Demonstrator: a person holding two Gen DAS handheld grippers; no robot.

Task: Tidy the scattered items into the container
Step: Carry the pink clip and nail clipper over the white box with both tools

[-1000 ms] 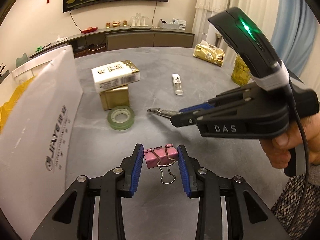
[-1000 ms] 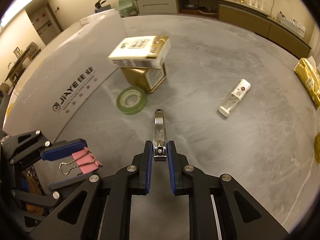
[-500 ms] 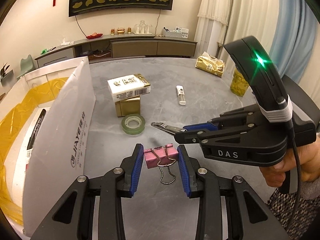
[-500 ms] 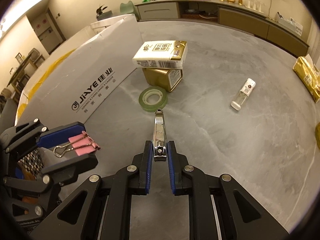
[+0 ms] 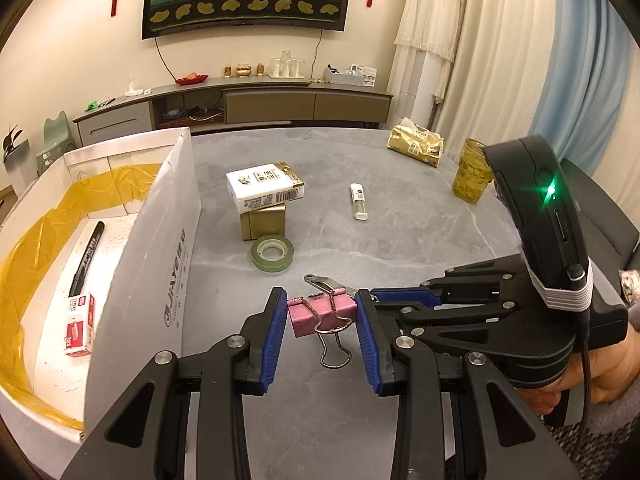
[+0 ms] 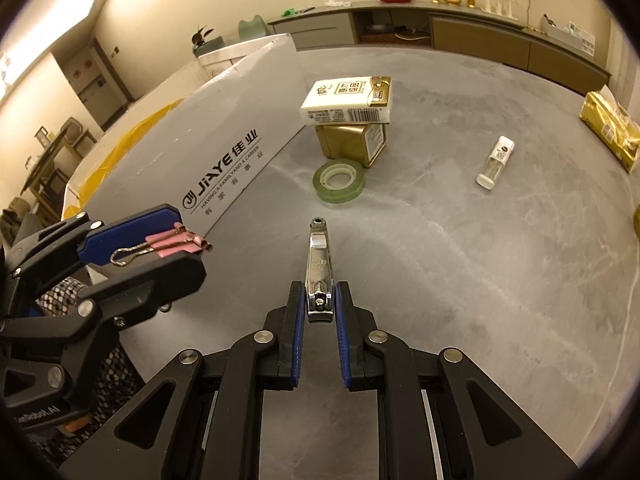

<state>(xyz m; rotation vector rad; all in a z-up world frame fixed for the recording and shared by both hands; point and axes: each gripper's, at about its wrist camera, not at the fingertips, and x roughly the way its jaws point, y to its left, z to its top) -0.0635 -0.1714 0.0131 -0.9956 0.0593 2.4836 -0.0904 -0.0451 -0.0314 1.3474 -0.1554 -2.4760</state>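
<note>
Both grippers' fingers [image 5: 276, 332] still clamp binder clip [image 5: 320, 314] and nail clipper [image 6: 319, 268], now raised beside the box [image 5: 160, 248].

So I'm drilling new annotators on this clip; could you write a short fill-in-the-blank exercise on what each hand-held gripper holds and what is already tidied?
1. The left hand-held gripper is shut on a pink ____.
2. The right hand-held gripper is shut on a metal ____.
3. A marker pen and a red staple box lie inside the white ____.
4. The green tape roll lies on the table beside a ____ coloured box.

Missing words: binder clip; nail clipper; container; gold
</note>
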